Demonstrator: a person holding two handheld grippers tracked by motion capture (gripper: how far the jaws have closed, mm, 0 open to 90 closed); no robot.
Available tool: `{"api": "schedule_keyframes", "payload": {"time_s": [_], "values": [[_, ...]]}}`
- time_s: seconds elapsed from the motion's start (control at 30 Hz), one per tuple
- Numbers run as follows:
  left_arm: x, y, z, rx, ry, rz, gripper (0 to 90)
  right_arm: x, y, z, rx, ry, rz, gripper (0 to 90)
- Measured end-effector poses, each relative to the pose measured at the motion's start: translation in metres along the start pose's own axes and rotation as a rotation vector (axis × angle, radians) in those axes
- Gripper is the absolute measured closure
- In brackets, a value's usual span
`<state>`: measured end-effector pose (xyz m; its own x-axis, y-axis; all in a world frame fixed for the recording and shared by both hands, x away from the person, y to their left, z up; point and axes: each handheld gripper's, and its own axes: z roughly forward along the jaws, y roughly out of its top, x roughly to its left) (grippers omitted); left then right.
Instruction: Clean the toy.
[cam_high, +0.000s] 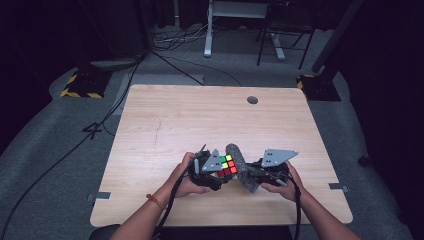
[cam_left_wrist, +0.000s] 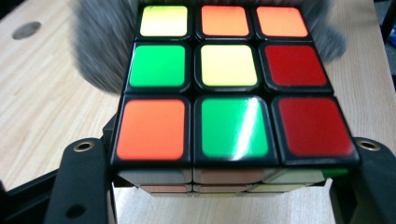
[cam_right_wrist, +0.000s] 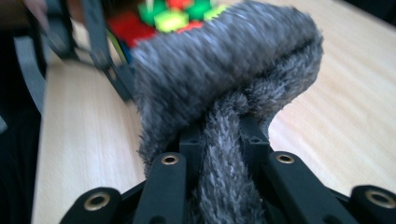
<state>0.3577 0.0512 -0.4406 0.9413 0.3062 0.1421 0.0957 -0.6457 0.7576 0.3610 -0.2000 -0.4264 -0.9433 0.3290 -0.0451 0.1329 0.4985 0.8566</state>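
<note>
Over the wooden table (cam_high: 165, 120), my left gripper (cam_high: 216, 170) is clamping the puzzle cube (cam_left_wrist: 229, 88); my right gripper (cam_right_wrist: 224, 140) is pinching the grey cloth (cam_right_wrist: 224, 74) against it, hands level.

Dim lab or studio, lone wooden table (cam_high: 165, 115), grey carpet (cam_high: 45, 150), floor cables (cam_high: 175, 40), hazard-striped stand bases (cam_high: 80, 87)
</note>
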Motion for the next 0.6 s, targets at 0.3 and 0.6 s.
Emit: {"api": "schedule_keyframes", "payload": {"time_s": [0.3,0.6], "values": [[-0.005,0.0,0.007,0.03,-0.004,0.011,33.3,-0.001,0.001,-0.004,-0.029,-0.009,0.014,76.1],[-0.003,0.002,-0.004,-0.013,0.013,0.012,33.3,-0.006,-0.011,0.008,0.042,-0.01,0.04,76.1]]}}
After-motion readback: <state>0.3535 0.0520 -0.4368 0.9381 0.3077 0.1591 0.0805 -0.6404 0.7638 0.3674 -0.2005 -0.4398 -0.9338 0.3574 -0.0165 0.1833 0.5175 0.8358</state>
